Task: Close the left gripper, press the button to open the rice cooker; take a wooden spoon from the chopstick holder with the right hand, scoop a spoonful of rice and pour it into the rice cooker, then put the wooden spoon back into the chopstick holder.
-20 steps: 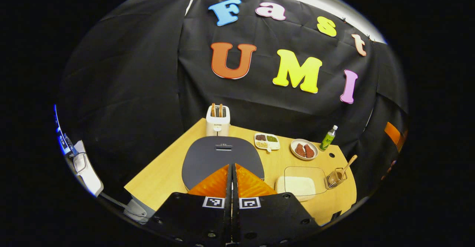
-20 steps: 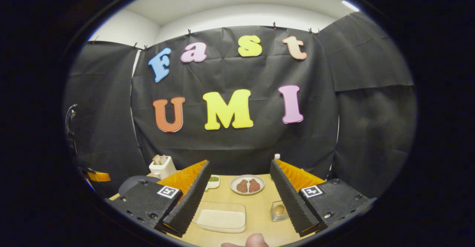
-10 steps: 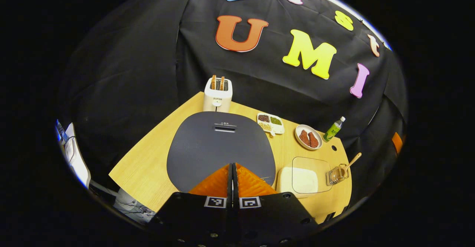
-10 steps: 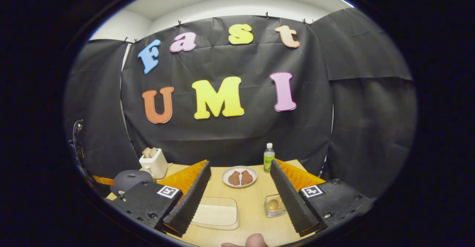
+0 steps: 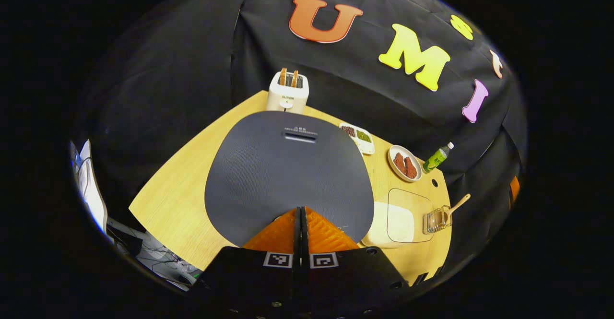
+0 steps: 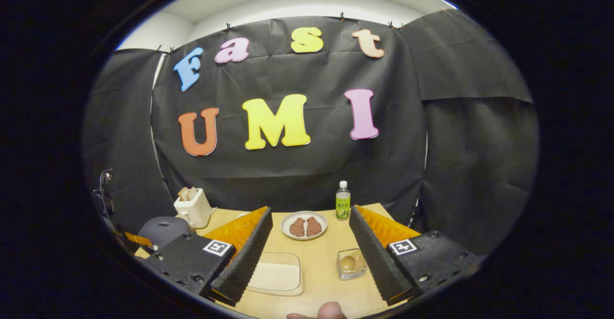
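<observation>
Left gripper (image 5: 301, 213), fingers clenched to make one blunt tip, hovers over the rice cooker (image 5: 288, 175) lid's near edge, while the right gripper (image 6: 311, 247) waits with fingers released above the table (image 6: 326, 247).

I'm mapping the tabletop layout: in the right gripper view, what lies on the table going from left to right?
Rice cooker → toaster → rice container → plate → green bottle → chopstick holder, between the open right gripper fingers.
</observation>
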Available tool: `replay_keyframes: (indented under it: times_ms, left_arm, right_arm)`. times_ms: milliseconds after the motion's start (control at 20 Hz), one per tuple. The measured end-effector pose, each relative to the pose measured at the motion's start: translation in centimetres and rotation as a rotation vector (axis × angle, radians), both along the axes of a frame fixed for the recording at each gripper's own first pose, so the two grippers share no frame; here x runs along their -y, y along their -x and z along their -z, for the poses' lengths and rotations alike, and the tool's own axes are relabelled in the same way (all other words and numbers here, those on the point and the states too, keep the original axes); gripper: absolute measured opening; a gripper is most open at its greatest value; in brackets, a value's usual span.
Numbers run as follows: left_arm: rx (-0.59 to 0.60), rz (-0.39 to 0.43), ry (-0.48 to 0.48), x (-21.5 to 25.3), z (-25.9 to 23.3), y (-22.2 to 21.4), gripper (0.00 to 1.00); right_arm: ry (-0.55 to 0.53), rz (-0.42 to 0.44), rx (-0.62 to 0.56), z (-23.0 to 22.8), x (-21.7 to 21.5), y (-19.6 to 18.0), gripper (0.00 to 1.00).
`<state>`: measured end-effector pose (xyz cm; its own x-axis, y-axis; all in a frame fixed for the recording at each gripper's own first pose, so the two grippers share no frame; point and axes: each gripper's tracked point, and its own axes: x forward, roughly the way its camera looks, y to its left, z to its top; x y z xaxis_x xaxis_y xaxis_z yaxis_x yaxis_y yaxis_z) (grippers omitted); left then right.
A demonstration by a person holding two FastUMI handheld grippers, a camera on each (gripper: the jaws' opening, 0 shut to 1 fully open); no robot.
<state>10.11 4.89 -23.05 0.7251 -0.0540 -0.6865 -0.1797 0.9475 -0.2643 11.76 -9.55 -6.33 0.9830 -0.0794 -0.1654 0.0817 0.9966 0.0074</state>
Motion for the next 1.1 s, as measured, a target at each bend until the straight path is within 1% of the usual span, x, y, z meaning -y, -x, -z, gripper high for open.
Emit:
replay_keyframes:
  times_ms: [100,200,250,300,350,550,650,700,750,850,900,950,1100]
  left_arm:
    - [-0.011,-0.002,-0.021,-0.4,-0.1,-0.1,0.0]
    - [0.003,-0.012,-0.028,-0.5,0.1,-0.1,0.0]
    - [-0.003,-0.015,-0.028,-0.3,0.4,0.1,0.0]
    - [-0.018,-0.003,-0.035,-0.2,0.4,0.2,0.0]
    - [-0.008,-0.001,-0.045,-0.4,0.4,0.1,0.0]
    - [-0.001,-0.01,-0.062,-0.5,0.1,0.0,0.0]
    - [0.017,-0.023,-0.074,-0.7,-0.3,0.0,0.0]
    - [0.014,-0.023,-0.072,-0.5,-0.7,0.5,0.0]
    - [0.024,-0.022,-0.073,-0.4,-0.6,0.3,0.0]
    - [0.059,-0.022,-0.078,-0.4,-1.2,0.1,0.0]
    - [0.072,-0.032,-0.07,-0.5,-1.6,0.0,0.0]
    - [0.091,-0.042,-0.065,-0.4,-2.2,-0.4,0.0]
    - [0.196,-0.05,-0.079,-0.6,-5.2,-1.2,0.0]
  right_arm:
    - [-0.008,-0.011,-0.009,0.5,-0.4,-0.3,1.0]
    - [-0.019,-0.037,-0.034,1.2,-1.3,-0.7,0.99]
    - [-0.025,-0.052,-0.035,1.0,-1.9,-0.8,1.0]
    - [-0.027,-0.069,-0.029,0.8,-2.4,-0.9,0.97]
    - [-0.025,-0.087,-0.027,0.5,-3.0,-1.0,1.0]
    - [-0.008,-0.131,-0.005,-0.9,-3.8,-0.9,1.0]
    - [-0.004,-0.13,0.008,-1.7,-3.6,-0.8,1.0]
    - [0.0,-0.125,0.012,-1.9,-3.3,-0.8,0.96]
    - [0.007,-0.119,0.015,-2.1,-3.0,-0.8,1.0]
    - [0.013,-0.1,0.027,-2.4,-2.3,-0.7,1.0]
    - [0.013,-0.091,0.029,-2.5,-2.0,-0.6,0.96]
    - [0.013,-0.084,0.03,-2.4,-1.8,-0.5,1.0]
    - [0.014,-0.061,0.038,-2.4,-0.5,-0.3,1.0]
